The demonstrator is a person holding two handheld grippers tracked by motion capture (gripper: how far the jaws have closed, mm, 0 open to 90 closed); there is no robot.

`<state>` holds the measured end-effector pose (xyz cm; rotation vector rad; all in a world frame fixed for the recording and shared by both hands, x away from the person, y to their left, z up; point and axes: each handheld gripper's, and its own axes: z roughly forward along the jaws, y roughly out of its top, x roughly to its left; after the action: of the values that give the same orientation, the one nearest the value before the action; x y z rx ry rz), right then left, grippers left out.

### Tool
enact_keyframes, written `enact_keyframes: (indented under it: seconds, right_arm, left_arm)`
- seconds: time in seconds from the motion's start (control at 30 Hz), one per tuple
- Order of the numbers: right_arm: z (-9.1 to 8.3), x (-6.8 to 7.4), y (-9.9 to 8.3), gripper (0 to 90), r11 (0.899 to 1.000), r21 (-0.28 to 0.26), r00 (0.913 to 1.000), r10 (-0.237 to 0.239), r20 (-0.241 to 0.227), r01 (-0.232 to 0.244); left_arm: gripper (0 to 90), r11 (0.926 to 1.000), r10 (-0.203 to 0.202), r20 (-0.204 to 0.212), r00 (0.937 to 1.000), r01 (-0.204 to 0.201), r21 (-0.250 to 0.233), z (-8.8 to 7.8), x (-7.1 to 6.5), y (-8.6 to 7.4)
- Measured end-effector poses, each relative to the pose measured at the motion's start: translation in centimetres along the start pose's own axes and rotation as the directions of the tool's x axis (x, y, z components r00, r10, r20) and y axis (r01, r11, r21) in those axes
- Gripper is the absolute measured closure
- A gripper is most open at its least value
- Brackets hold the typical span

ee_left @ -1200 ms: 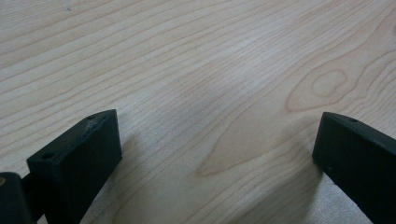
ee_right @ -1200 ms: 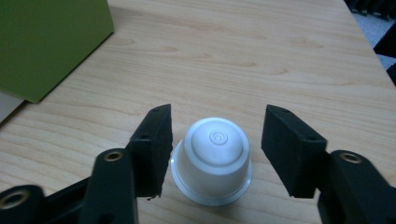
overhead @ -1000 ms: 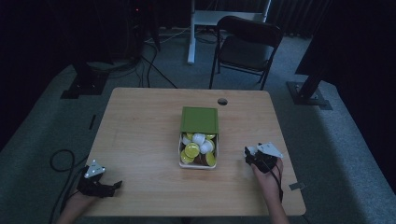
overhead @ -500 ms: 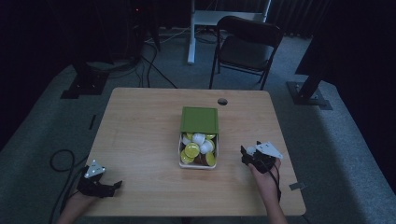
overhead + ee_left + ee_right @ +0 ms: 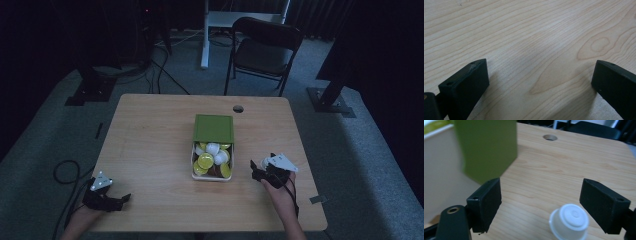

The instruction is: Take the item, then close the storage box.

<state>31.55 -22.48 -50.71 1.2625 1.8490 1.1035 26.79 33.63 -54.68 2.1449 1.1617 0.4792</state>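
Note:
A small box (image 5: 194,165) with its green lid (image 5: 213,128) folded back sits mid-table, filled with several yellow and white capsules (image 5: 210,159). Just right of it, my right gripper (image 5: 258,171) is low over the wood. In the right gripper view it (image 5: 542,195) is open, and a white capsule (image 5: 569,221) stands on the table between the jaws, nearer the right one, touched by neither. The box's pale wall (image 5: 441,167) and green lid (image 5: 486,147) loom at left. My left gripper (image 5: 122,198) is at the near left corner, open (image 5: 540,75) over bare wood.
A round cable hole (image 5: 238,108) pierces the table (image 5: 150,140) near its far edge. Beyond the table stand a black folding chair (image 5: 265,47) and a white desk leg (image 5: 204,35). Cables lie on the floor at left (image 5: 67,172).
My right gripper has slid a little to the left, closer to the box. The left gripper has barely moved.

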Motion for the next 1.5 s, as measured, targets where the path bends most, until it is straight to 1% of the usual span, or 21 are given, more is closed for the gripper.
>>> enact_keyframes:
  seconds: [0.03, 0.07, 0.1, 0.13, 0.17, 0.2, 0.27, 0.4, 0.6, 0.8, 0.93, 1.07, 1.2, 1.27, 1.3, 1.33, 1.4, 1.5]
  right_arm:
    - [0.0, 0.1, 0.0, 13.8, 1.000, 0.000, 1.0000, -0.002, -0.006, 0.002]
    - [0.0, 0.2, 0.0, 13.8, 1.000, -0.001, 1.0000, -0.004, -0.005, 0.004]
    - [0.0, 0.3, 0.0, 13.7, 1.000, -0.002, 0.9998, 0.001, -0.019, -0.001]
    - [0.0, 0.3, 0.0, 13.7, 1.000, -0.002, 0.9998, 0.001, -0.019, -0.001]
    - [0.0, 0.4, 0.0, 13.6, 1.000, 0.000, 0.9995, 0.003, -0.031, -0.003]
    - [-0.1, 0.6, -0.1, 13.6, 1.000, 0.001, 0.9993, -0.008, -0.037, 0.008]
    - [-0.1, 0.7, -0.1, 13.6, 1.000, 0.002, 0.9989, -0.010, -0.046, 0.010]
    - [-0.1, 0.9, -0.3, 13.6, 1.000, 0.008, 0.9979, -0.021, -0.061, 0.022]
    - [-0.1, 1.1, -0.6, 13.6, 1.000, 0.012, 0.9965, -0.024, -0.080, 0.025]
    - [-0.2, 1.5, -1.0, 13.6, 0.999, 0.028, 0.9929, -0.033, -0.114, 0.037]
    - [-0.2, 1.8, -1.4, 13.6, 0.998, 0.049, 0.9901, -0.031, -0.137, 0.038]
    - [-0.1, 2.1, -1.8, 13.7, 0.996, 0.069, 0.9872, -0.043, -0.153, 0.054]
    - [-0.1, 2.2, -1.8, 13.8, 0.996, 0.074, 0.9857, -0.043, -0.163, 0.056]
    - [-0.1, 2.2, -1.8, 13.8, 0.996, 0.074, 0.9854, -0.037, -0.166, 0.050]
    - [-0.1, 2.2, -1.9, 13.8, 0.996, 0.075, 0.9854, -0.040, -0.166, 0.053]
    - [-0.1, 2.2, -1.9, 13.8, 0.996, 0.076, 0.9853, -0.042, -0.166, 0.055]
    - [-0.1, 2.3, -1.9, 13.8, 0.995, 0.079, 0.9846, -0.042, -0.170, 0.056]
    - [0.0, 2.5, -2.0, 13.9, 0.994, 0.086, 0.9833, -0.044, -0.176, 0.060]
  left_arm:
    - [1.2, 1.0000, 0.000, 0.000, 1.0000, 0.000, 0.000, 0.0, 0.0, 0.0]
    - [1.2, 1.0000, 0.000, 0.000, 1.0000, 0.000, 0.000, 0.0, 0.0, 0.0]
    - [1.2, 1.0000, 0.000, 0.000, 1.0000, 0.000, 0.000, 0.0, 0.0, 0.0]
    - [1.2, 1.0000, 0.000, 0.000, 1.0000, 0.000, 0.000, 0.0, 0.0, 0.0]
    - [1.2, 1.0000, 0.000, 0.000, 1.0000, 0.000, 0.000, 0.0, 0.0, 0.0]
    - [1.2, 1.0000, 0.000, 0.000, 1.0000, 0.000, 0.000, 0.0, 0.0, 0.0]
    - [1.2, 1.0000, 0.000, 0.000, 1.0000, 0.000, 0.002, 0.0, 0.0, 0.0]
    - [1.1, 1.0000, 0.000, 0.001, 1.0000, 0.000, 0.001, 0.0, 0.0, 0.0]
    - [1.1, 1.0000, 0.000, 0.001, 1.0000, 0.000, 0.001, 0.0, 0.0, 0.0]
    - [1.2, 1.0000, 0.001, 0.001, 1.0000, -0.001, 0.001, 0.0, 0.0, 0.0]
    - [1.2, 1.0000, 0.004, 0.002, 1.0000, -0.004, 0.001, 0.0, 0.0, 0.0]
    - [1.2, 0.9999, 0.012, 0.011, 0.9999, -0.012, 0.010, 0.0, -0.2, 0.2]
    - [1.2, 0.9992, 0.029, 0.024, 0.9993, -0.029, 0.028, 0.2, -0.6, 0.6]
    - [1.2, 0.9988, 0.036, 0.039, 0.9986, -0.038, 0.031, 0.4, -0.9, 0.9]
    - [1.2, 0.9988, 0.036, 0.039, 0.9986, -0.038, 0.031, 0.4, -0.9, 0.9]
    - [1.2, 0.9985, 0.045, 0.051, 0.9977, -0.047, 0.029, 0.5, -1.4, 1.3]
    - [1.2, 0.9986, 0.048, 0.065, 0.9967, -0.050, 0.016, 0.6, -1.8, 1.9]
    - [1.2, 0.9981, 0.061, 0.079, 0.9950, -0.062, 0.008, 0.9, -2.5, 2.7]
